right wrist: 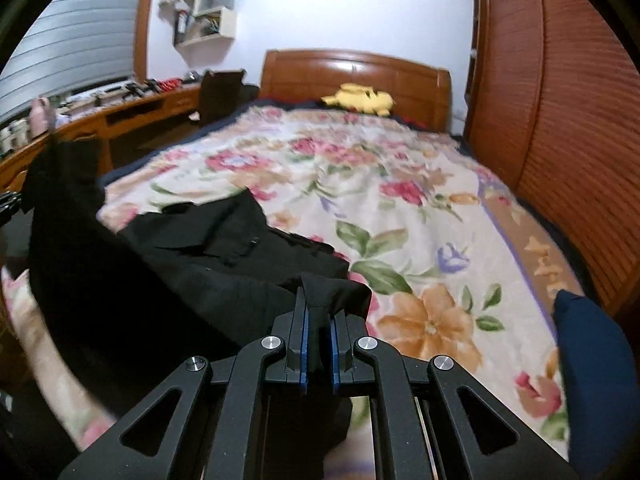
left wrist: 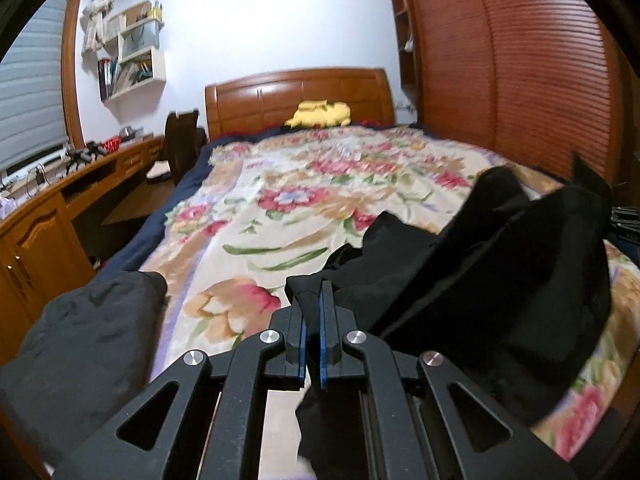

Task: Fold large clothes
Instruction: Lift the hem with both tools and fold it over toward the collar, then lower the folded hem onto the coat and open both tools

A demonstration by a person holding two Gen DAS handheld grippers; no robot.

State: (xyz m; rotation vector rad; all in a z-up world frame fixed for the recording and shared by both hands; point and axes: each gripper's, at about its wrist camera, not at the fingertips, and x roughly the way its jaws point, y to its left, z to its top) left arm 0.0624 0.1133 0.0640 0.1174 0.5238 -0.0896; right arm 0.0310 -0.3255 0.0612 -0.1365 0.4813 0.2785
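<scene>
Your left gripper (left wrist: 313,304) has its 2 fingers pinched narrow on an edge of the black garment (left wrist: 500,264), which rises away to its right and drapes down onto the floral blanket (left wrist: 256,200). Your right gripper (right wrist: 319,312) is clamped the same way on another fold of that garment (right wrist: 208,248), which spreads out ahead and to its left across the blanket (right wrist: 400,184). A dark bundle (left wrist: 84,340) lies just left of your left gripper.
</scene>
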